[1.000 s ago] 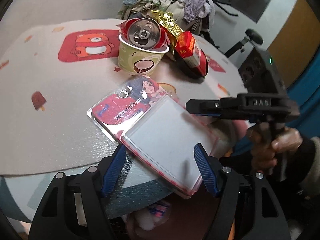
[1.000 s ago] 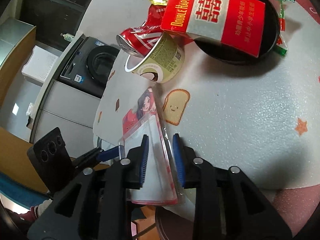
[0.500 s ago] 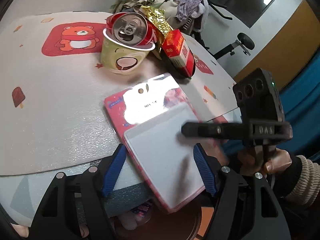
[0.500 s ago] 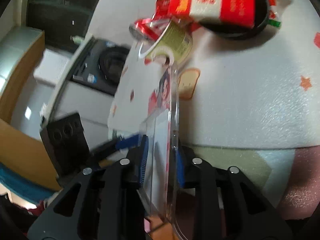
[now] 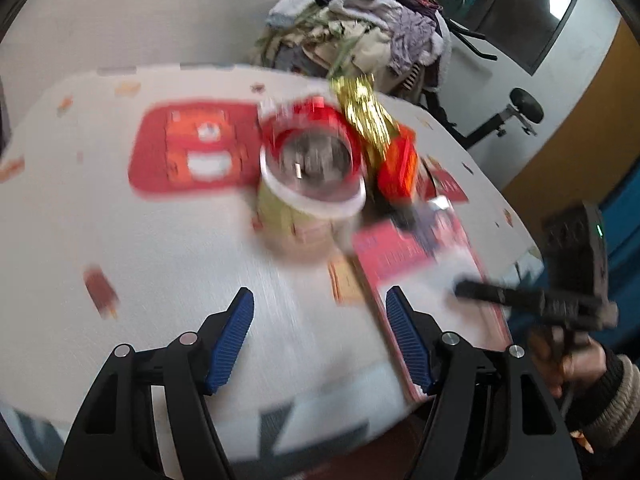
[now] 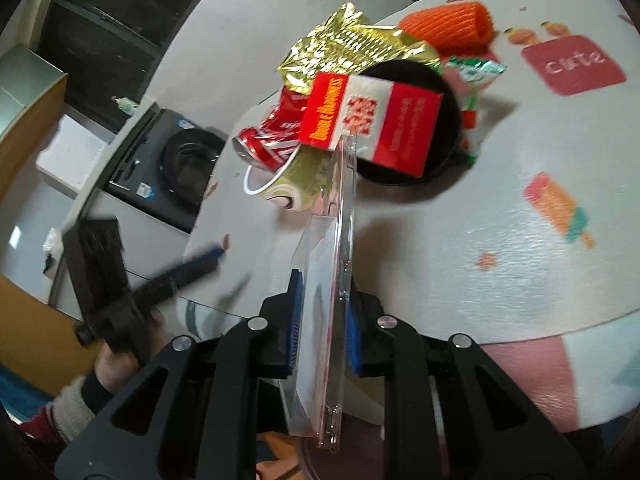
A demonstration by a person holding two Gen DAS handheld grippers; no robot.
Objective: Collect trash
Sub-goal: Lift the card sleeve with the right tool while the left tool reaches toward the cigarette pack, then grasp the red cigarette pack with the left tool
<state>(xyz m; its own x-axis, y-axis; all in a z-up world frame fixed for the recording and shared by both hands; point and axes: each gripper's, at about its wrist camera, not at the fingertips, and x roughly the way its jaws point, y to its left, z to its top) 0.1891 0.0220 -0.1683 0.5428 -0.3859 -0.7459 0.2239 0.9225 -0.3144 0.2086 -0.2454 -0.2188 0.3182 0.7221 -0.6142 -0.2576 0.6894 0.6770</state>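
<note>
our right claw (image 6: 320,320) is clenched on the plastic package (image 6: 334,264), holding it edge-up off the near edge of the worktop (image 6: 500,232), likely so it can drop into a bin below. our left claw (image 5: 320,332) hangs released over that edge, holding nothing. the cup (image 5: 308,208) with the can (image 6: 272,142) inside waits mid-worktop, beside the red box (image 6: 384,124).

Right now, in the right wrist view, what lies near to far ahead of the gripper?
right gripper → clear plastic package it grips → paper cup holding the soda can → cigarette box → gold wrapper
</note>
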